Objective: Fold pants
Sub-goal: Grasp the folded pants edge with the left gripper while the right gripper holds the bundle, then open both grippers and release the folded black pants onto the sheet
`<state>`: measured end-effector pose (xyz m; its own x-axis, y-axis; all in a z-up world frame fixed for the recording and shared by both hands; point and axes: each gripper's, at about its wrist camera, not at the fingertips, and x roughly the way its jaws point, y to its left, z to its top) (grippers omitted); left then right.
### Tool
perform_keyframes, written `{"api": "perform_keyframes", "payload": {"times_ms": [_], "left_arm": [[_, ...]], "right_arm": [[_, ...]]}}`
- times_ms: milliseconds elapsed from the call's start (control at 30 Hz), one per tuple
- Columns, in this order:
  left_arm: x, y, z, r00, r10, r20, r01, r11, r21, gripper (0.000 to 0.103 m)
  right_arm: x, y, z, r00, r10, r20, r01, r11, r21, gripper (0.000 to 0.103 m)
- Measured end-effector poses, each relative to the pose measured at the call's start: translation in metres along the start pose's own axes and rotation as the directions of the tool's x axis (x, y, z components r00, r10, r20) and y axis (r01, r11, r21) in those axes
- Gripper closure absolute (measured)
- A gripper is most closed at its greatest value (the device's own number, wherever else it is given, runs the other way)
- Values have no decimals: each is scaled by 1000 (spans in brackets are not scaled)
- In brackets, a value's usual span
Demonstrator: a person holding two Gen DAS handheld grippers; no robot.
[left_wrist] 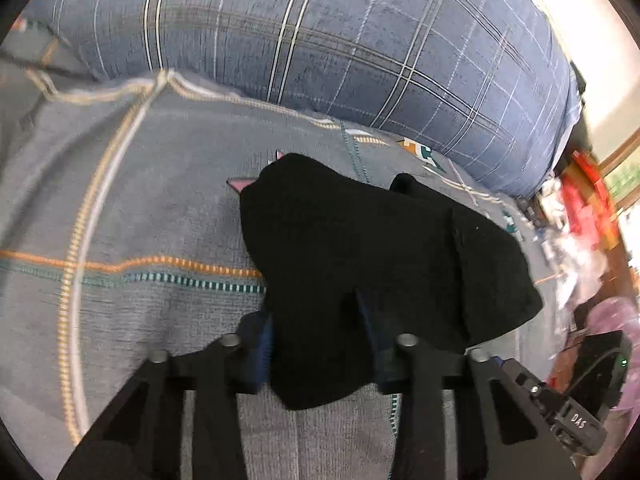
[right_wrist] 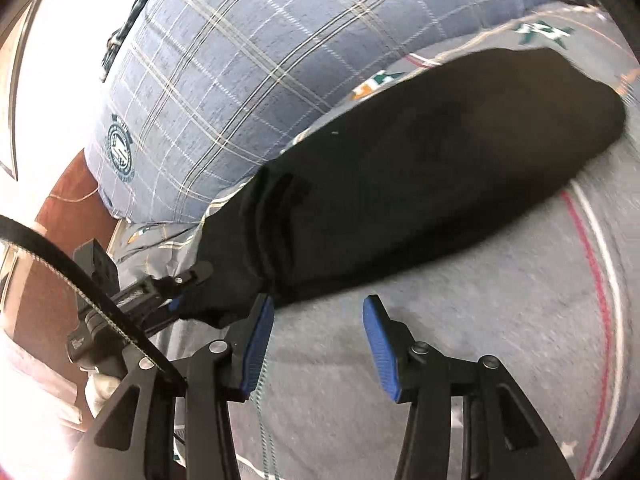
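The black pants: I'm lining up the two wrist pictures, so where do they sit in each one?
Left wrist view: the black pants fill the centre and lower middle, with their near edge between the left tongs.
Right wrist view: the pants stretch from lower left to upper right, above the open right tongs.
Shared landmark: the blue plaid pillow behind the pants in both.

Black pants [left_wrist: 360, 264] — soft matt cloth. Grey bedsheet [left_wrist: 160, 208] — woven, slightly rough. Upper-frame plaid pillow [left_wrist: 320, 32]: napped fabric. Lower-frame blue pads [right_wrist: 256, 348] look ribbed rubber.
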<state>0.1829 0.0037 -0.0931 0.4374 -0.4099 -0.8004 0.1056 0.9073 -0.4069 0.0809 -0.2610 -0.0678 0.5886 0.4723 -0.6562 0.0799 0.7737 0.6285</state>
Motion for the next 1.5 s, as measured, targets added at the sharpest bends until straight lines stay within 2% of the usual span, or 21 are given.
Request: {"api": "perform_keyframes", "payload": {"times_ms": [33,133,267,367,400,500,567,600,667,733,833,900,967,1067,1200,1333,1500], "left_arm": [[-5,-3,0,1000,14,-3,-14,1000,9,85],[-24,-9,-4,1000,29,-3,-29,999,14,89],[-41,-12,-11,997,71,-8,-71,997,-4,89],[-31,-3,-16,991,129,-45,-130,991,-19,81],[-29,1,-18,991,126,-53,-128,991,-29,78],[-37,13,-26,997,59,-52,-63,996,-68,77],[-53,15,-31,997,70,-21,-72,994,-81,77],[-66,12,-31,998,59,20,-58,995,-82,77],[-81,4,-28,997,45,70,-41,997,-66,73],[-83,-6,-18,996,27,90,-24,999,-36,56],[-61,-16,2,996,9,91,-9,1000,-3,53],[-37,-15,12,997,35,65,-36,999,9,53],[-10,-6,17,995,94,26,-94,996,-4,53],[6,7,9,992,123,3,-123,992,-26,47],[-11,12,5,995,103,-7,-103,993,-56,45],[-50,-14,-9,982,180,61,-181,983,16,45],[-92,-59,-40,955,241,173,-265,955,131,43]], "right_arm": [[-3,-3,-1,1000,-3,4,3,1000,5,51],[-11,-13,-2,1000,-6,18,6,1000,23,51],[-23,-22,-2,1000,-1,31,-1,999,42,51],[-20,-26,-4,1000,-4,22,3,998,56,51],[-18,-29,-6,1000,-8,14,7,998,62,51],[-18,-27,-7,1000,-5,11,4,998,69,51],[-22,-22,-6,1000,6,19,-7,998,55,51],[-24,-18,-5,1000,13,24,-14,999,44,51],[-24,-6,-1,999,41,29,-42,999,18,51],[-18,9,1,994,107,16,-107,994,-12,51],[-2,35,2,979,202,-30,-203,978,-52,51],[11,51,-1,972,227,-66,-232,968,-94,51],[28,62,-4,974,201,-101,-213,968,-130,51],[60,61,-5,989,54,-140,-79,980,-181,54],[58,64,-3,990,58,-128,-82,978,-191,53],[39,61,-8,995,64,-81,-77,981,-176,51],[11,36,-22,997,67,-31,-70,991,-111,51]]}}
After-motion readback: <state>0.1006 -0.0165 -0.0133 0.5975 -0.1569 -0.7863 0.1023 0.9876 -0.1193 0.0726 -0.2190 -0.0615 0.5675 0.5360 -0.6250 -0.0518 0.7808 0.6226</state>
